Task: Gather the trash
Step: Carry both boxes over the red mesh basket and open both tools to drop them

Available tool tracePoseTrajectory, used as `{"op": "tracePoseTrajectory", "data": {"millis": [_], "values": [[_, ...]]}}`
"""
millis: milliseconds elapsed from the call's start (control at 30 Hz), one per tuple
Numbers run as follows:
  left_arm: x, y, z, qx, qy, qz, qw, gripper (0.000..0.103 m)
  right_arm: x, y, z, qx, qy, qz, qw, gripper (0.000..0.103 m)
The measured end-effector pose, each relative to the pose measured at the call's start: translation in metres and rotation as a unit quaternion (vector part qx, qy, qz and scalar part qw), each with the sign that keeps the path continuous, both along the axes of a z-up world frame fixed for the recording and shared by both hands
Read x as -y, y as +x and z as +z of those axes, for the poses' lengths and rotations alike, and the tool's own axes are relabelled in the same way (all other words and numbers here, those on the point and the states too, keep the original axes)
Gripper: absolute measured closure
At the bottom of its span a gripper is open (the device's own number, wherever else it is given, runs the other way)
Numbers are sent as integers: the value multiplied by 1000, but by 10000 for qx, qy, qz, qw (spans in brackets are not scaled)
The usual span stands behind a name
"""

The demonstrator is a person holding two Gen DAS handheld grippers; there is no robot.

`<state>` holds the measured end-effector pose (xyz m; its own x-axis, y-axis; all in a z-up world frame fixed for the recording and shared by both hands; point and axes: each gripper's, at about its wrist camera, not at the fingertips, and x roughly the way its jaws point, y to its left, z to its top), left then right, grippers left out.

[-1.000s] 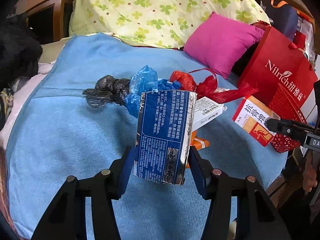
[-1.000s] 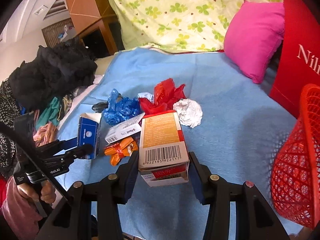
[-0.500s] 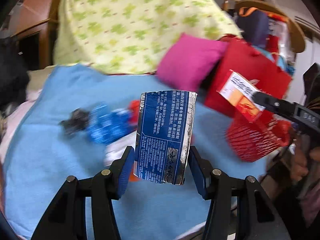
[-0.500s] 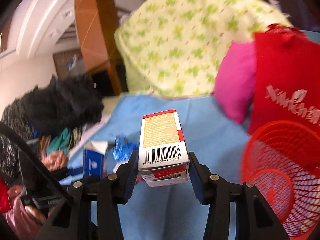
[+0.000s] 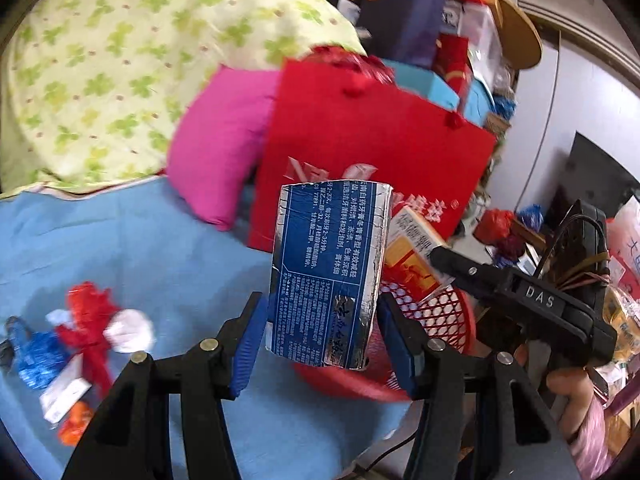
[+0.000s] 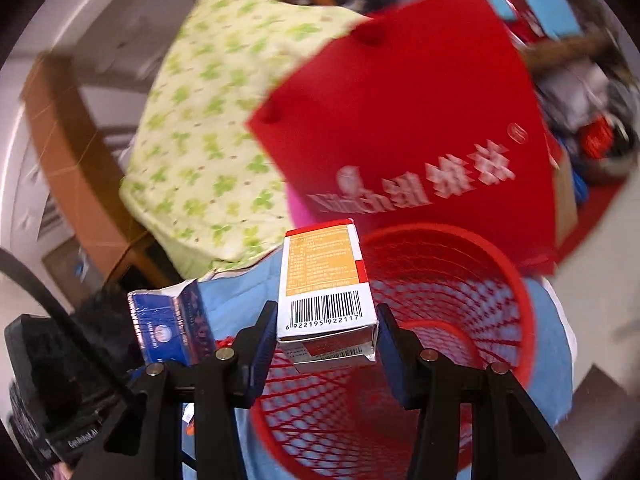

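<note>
At the far left of the left wrist view, loose trash lies on the blue bedspread: a crumpled blue plastic bag, a red plastic bag with a white paper wad touching its right side, a small white box just nearer, and an orange wrapper at the near edge. Behind them a clover-print quilt is heaped at the far side, with a pink pillow leaning to its right.

In the middle, the left gripper has its jaws clamped on a blue toothpaste box, which stands upright between the blue pads, its torn silver edges showing. It is held in the air, in front of the rim of the red mesh basket, which sits at the right edge of the bedspread. A red gift bag with white lettering stands just behind the basket.

To the right, the right gripper has its jaws closed on an orange-and-white medicine box, barcode facing the camera. In the right wrist view that box hangs over the near left part of the basket's open mouth, above the mesh interior and not touching it. The blue toothpaste box appears at the left of that view, beside the basket rim. In the left wrist view the person's right hand grips the handle of the right tool at the near right, with cluttered shelves blurred behind.
</note>
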<state>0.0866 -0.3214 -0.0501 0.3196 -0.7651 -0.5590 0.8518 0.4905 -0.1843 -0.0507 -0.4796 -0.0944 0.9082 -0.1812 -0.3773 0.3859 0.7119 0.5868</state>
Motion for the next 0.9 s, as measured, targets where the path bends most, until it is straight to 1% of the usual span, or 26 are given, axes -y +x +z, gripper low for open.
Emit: {"op": "tracePoseTrajectory", "data": {"millis": [67, 100, 167, 200, 267, 333, 433, 533, 633, 700, 767, 800, 900], "values": [[24, -3, -10, 21, 178, -44, 9998, 41, 15, 0, -11, -77, 437, -31, 9990, 50], [34, -4, -15, 35, 277, -45, 9996, 41, 20, 0, -15, -103, 582, -58, 9982, 50], [47, -2, -22, -9, 437, -39, 9990, 39, 30, -1, -21, -145, 838, -100, 9963, 45], [54, -1, -25, -37, 527, -27, 9986, 39, 33, 0, -21, -121, 886, -105, 9959, 39], [61, 1, -28, -57, 632, 48, 9980, 38, 34, -3, -21, -67, 850, -121, 9963, 39], [52, 2, -28, -27, 589, 109, 9982, 38, 33, -3, -18, 31, 799, -99, 9968, 39], [22, 3, -24, 63, 418, 237, 9988, 35, 27, -8, -11, 151, 540, -126, 9983, 39], [-12, 10, -20, 203, 329, 537, 9978, 34, 12, -8, 1, 305, 177, -59, 9994, 39], [-61, 17, -26, 333, 336, 1015, 9937, 34, -13, -8, 16, 576, -244, 145, 9979, 39], [-94, 25, -32, 327, 342, 1350, 9897, 34, -37, -3, 28, 785, -648, 355, 9942, 39], [-137, 36, -42, 338, 424, 1874, 9808, 34, -60, 8, 36, 946, -885, 645, 9895, 39], [-152, 39, -46, 380, 482, 2066, 9765, 34, -70, 13, 39, 1001, -963, 774, 9873, 39], [-201, 48, -61, 503, 750, 2647, 9601, 33, -107, 31, 44, 1119, -1228, 1253, 9781, 39]]}}
